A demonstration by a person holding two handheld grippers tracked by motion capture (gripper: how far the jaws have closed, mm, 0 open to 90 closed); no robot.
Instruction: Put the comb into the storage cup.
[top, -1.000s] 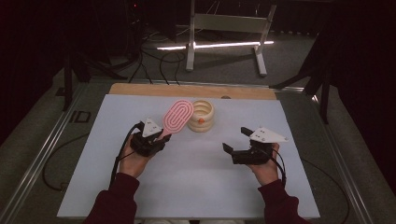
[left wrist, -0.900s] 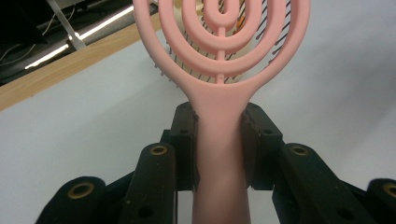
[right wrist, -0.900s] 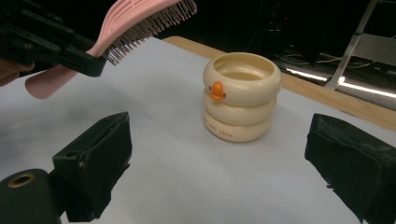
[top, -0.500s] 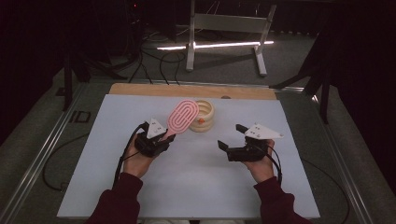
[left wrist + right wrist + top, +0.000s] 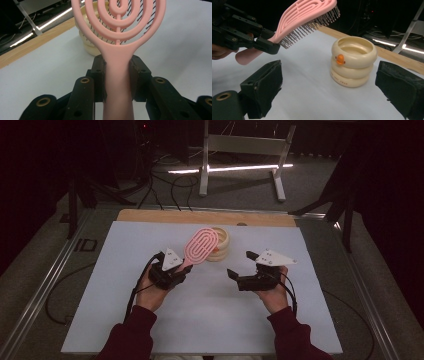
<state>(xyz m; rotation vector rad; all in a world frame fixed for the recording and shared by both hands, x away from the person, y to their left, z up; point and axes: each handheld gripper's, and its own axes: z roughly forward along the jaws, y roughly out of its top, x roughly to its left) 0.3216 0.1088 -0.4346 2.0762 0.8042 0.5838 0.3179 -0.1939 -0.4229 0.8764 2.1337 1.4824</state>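
My left gripper [image 5: 184, 267] is shut on the handle of a pink vented hairbrush [image 5: 201, 246], with its pads pressed on both sides of the handle [image 5: 117, 75]. The brush head [image 5: 117, 32] rises toward a cream ringed duck cup [image 5: 224, 245] with an orange beak [image 5: 340, 59], which stands upright on the white table sheet. The head overlaps the cup's left side from above. My right gripper [image 5: 241, 264] is open to the right of the brush, and the cup [image 5: 353, 62] stands well beyond its jaws, between them. The brush [image 5: 299, 15] and left gripper [image 5: 265, 41] hang above the sheet at the left.
The white sheet [image 5: 210, 320] covers the table, with a wooden strip [image 5: 200, 216] along its far edge. A metal stand [image 5: 240, 150] and cables lie on the floor beyond. Metal rails run along both table sides.
The left gripper with the brush has shifted slightly right, so the brush head now overlaps the cup. The right gripper has edged a little to the left.
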